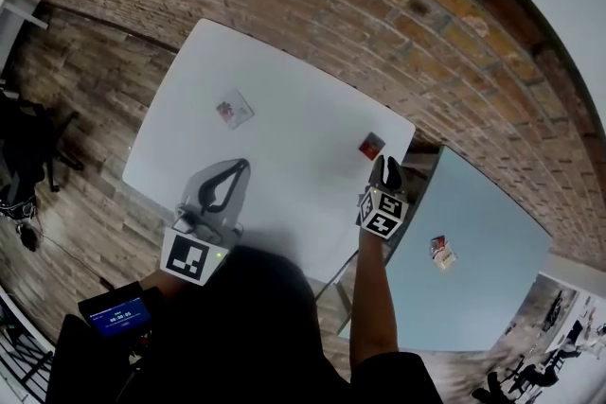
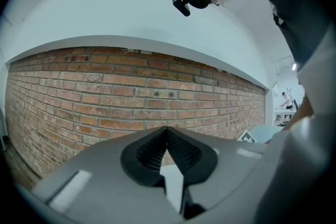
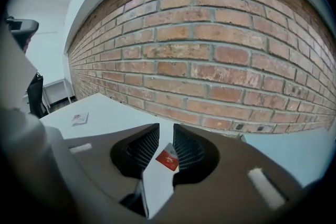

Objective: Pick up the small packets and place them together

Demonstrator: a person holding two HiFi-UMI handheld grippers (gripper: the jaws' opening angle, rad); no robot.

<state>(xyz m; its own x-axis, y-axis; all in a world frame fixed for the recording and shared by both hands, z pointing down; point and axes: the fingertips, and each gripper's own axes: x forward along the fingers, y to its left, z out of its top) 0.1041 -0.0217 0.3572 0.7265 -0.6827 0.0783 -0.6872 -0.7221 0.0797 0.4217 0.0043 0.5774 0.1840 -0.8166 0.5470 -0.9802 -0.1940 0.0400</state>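
The left gripper is pinched shut on nothing. The right gripper has its jaws slightly apart, and a red packet on the white table is half hidden behind one jaw. A pale packet lies well apart, its print unreadable.

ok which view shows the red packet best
The right gripper view: the red packet lies close ahead on the white table, seen through the gap of the right tool's parted jaws. The head view shows it small, near the table's right corner. The left gripper view misses it.
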